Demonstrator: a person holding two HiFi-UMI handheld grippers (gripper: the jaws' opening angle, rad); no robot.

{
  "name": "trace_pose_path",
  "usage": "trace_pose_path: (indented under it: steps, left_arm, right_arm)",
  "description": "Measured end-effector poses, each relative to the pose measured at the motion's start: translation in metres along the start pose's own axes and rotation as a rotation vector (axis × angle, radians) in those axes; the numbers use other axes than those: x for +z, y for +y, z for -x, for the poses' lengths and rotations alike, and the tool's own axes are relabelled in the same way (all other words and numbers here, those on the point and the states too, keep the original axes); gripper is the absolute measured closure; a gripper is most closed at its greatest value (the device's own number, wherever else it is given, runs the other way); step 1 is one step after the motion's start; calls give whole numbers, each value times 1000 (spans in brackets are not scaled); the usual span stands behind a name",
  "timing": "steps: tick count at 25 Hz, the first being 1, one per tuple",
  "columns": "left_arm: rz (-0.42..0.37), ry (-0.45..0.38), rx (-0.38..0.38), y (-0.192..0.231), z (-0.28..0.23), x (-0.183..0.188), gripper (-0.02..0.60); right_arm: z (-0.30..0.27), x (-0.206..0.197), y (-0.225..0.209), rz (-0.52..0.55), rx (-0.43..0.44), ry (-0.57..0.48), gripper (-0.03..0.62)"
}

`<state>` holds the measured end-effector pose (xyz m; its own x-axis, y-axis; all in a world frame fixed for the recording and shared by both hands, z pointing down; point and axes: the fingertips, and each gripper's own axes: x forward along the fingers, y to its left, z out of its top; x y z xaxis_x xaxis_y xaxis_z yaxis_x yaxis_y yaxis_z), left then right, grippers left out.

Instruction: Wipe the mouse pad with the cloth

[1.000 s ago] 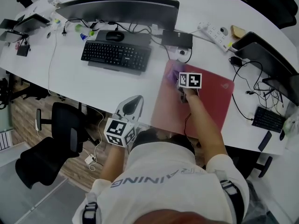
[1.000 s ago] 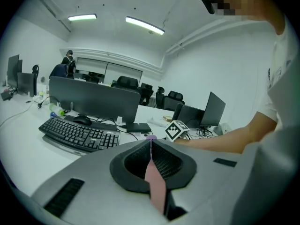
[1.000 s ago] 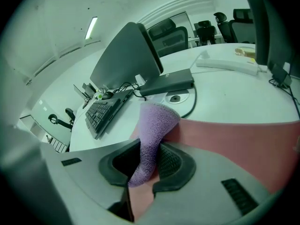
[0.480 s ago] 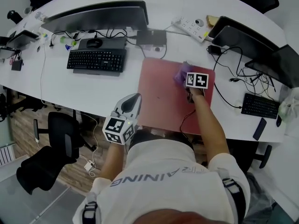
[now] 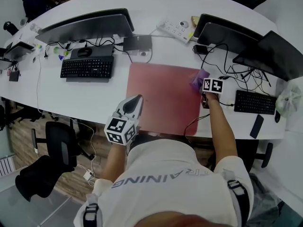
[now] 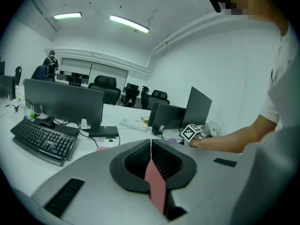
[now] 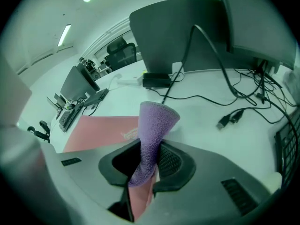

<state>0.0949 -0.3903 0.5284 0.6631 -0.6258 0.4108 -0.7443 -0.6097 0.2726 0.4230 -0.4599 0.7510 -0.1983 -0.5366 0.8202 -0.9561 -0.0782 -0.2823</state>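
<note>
While my right gripper [image 5: 204, 91] clamps the purple fleecy cloth [image 5: 199, 79] at the edge of the red rectangular mouse pad [image 5: 161, 98], I'd press it flat; left gripper [image 5: 133, 106] closed, empty.

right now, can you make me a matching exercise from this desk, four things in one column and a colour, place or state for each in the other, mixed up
Column one
1. cloth
2. mouse pad
3. left tool
4. left keyboard

Column two
a. black, on the desk left of the mouse pad
b. shut, nothing in it
c. purple, pinched in the right tool
d. pinkish red, flat on the desk

Pairs: 1-c, 2-d, 3-b, 4-a
</note>
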Motion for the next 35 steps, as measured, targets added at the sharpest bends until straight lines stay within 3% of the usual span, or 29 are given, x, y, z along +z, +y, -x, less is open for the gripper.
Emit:
trace_pose_path:
  steps: [6,10,16,24,30,35]
  left_arm:
    - [0,-15,-11,-4,-2,10,549]
    - [29,-19,-6,8,12,9,549]
    - [35,-36,28,47,41,16,549]
    - [79,-37,86,118,106,-3,549]
    - [107,-34,132,178,163,-26,549]
    - [135,-33,149,210,193,-42,549]
  right_arm:
    - [13,-1,-24,-14,-50,-30,494]
    - [33,5,6,-19,-27,-108,496]
    - [64,13,125,13,172,-197,496]
    - [23,-23,319,104,426,-66,496]
    - [-30,-67,432,183,466,44,496]
    - [-75,-101,489,263,446,114,496]
